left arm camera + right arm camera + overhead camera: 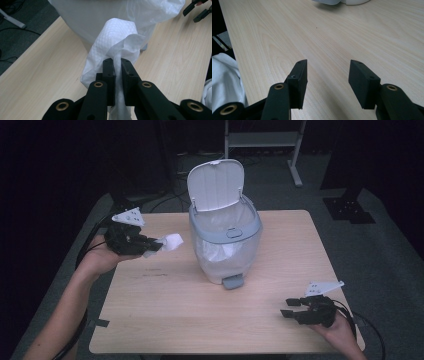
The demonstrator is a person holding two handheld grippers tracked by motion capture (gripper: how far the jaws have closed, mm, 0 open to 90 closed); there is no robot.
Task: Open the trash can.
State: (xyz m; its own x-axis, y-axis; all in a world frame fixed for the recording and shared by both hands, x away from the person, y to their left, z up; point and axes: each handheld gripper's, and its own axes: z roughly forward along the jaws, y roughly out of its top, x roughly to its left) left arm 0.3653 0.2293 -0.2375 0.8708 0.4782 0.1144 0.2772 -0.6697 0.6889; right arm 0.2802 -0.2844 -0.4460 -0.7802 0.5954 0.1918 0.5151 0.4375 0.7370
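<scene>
White, crumpled paper towel (169, 242) sits pinched between the jaws of the left gripper (150, 245), which is held above the left part of the wooden table (165, 315), just to the left of a pedal bin (226, 245). In the left gripper view the two black jaws are pressed almost together on the towel (115, 42), whose embossed sheet bunches up beyond the tips and trails down below them, with the pale wall of the bin (95, 17) and its loose plastic liner (155, 12) right behind. The bin stands upright near the middle of the table, its white lid (216, 184) swung up and open at the back, a clear bag lining the inside and a grey foot pedal (233, 281) at its front. The towel is outside the bin, beside its upper wall rather than over the opening. The right gripper (291, 307) rests low at the near right corner of the table, well apart from the bin, held in the person's right hand (340, 330). In the right gripper view its jaws stand wide apart with nothing but bare wood grain (332, 42) between them, and a bit of white cloth (224, 80) shows at the left edge.
</scene>
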